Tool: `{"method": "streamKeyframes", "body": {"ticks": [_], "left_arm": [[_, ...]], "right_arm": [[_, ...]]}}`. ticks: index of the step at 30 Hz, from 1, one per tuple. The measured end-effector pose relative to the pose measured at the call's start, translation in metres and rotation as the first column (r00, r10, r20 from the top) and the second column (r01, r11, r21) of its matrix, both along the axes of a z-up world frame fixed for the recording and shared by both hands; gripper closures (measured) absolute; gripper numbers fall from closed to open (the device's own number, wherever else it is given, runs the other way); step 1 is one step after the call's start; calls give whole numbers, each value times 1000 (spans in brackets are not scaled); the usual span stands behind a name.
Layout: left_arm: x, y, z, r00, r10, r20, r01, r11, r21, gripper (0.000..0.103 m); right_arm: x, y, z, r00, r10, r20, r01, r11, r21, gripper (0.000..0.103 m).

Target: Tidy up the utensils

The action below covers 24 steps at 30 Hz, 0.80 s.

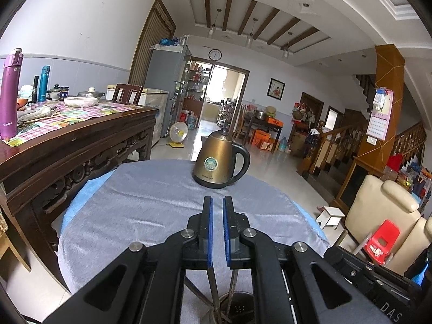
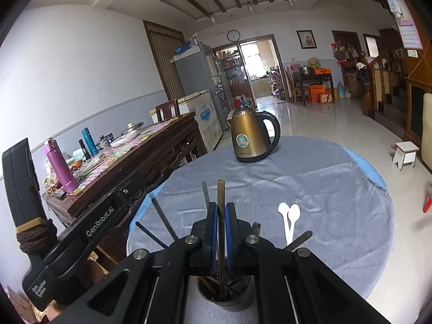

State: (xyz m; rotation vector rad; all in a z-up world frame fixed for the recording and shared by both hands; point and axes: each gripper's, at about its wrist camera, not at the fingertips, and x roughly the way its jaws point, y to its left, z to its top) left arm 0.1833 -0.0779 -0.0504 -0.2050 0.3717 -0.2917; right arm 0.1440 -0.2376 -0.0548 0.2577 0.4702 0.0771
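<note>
While most chopsticks already stand in the metal cup (image 2: 225, 295) on the cloth-covered counter (image 2: 310, 189) | right gripper (image 2: 221, 232) jaws clamped on one brown chopstick (image 2: 221, 210) above the cup | left gripper (image 1: 218, 232) jaws slightly apart, empty | two white spoons (image 2: 289, 218) lie beside, apparently unsorted | kettle (image 2: 252, 135) stands behind.

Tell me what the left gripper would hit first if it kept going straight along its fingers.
Most likely the bronze metal electric kettle. The left gripper points just over the grey cloth-covered round table toward it, with nothing visible between; depth and height are hard to judge through the fisheye.
</note>
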Motion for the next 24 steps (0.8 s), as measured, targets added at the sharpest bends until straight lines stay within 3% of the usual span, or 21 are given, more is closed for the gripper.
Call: {"method": "streamKeyframes", "body": {"ticks": [2, 4, 6, 10, 16, 24], "left_arm": [[0, 0, -1, 1000, 3, -7, -3, 1000, 5, 90], [-1, 1, -2, 1000, 8, -12, -8, 1000, 10, 75], [-2, 2, -3, 1000, 16, -11, -15, 1000, 13, 66], [-4, 2, -4, 1000, 19, -14, -18, 1000, 25, 53], [-5, 3, -6, 999, 29, -37, -27, 998, 52, 42], [-7, 9, -5, 994, 81, -71, -72, 990, 123, 37]], "right_arm": [[0, -2, -1, 1000, 6, -11, -6, 1000, 18, 94], [0, -4, -1, 1000, 3, -13, -3, 1000, 22, 93], [-1, -6, -1, 1000, 2, -11, -2, 999, 32, 93], [-4, -12, 2, 1000, -3, 1, 3, 999, 55, 93], [-7, -18, 3, 1000, -16, 15, 14, 997, 77, 93], [-12, -27, 5, 999, -32, 24, 29, 995, 95, 93]]}}
